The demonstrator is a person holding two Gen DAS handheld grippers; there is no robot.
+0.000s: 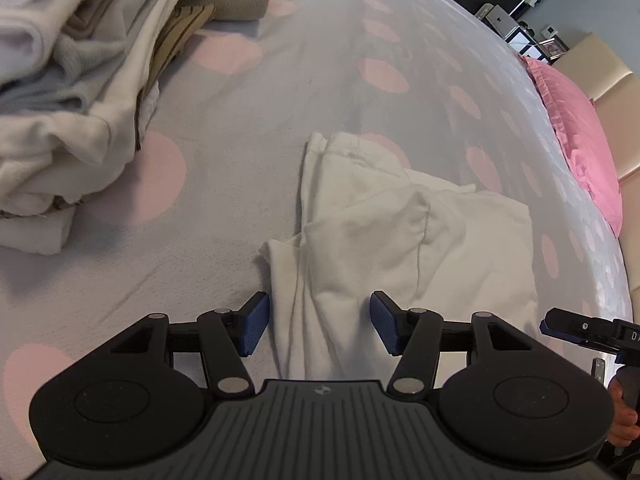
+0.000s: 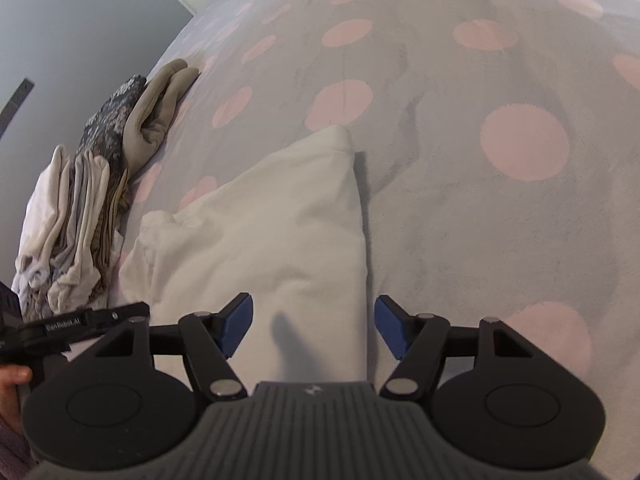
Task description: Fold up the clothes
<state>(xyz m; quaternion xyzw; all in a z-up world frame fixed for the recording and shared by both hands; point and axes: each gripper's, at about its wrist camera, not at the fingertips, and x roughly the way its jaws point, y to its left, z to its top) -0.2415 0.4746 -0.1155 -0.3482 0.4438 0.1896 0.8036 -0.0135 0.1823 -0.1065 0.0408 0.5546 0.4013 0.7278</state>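
While white garment lies on bed, both grippers' jaws spread, gripping nothing.

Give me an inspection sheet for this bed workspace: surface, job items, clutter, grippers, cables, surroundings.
Surface: grey bedspread with pink dots, lightly wrinkled.
Job's things: white garment, partly folded, lying flat; pile of clothes at the left, mostly white and beige.
Clutter: nothing seen.
Grippers: left gripper open, jaws either side of the garment's near edge, pads not pressing; right gripper open over the garment's right edge.
Cables: nothing seen.
Surroundings: pink pillow at the bed's far right; picture frames beyond; grey wall.
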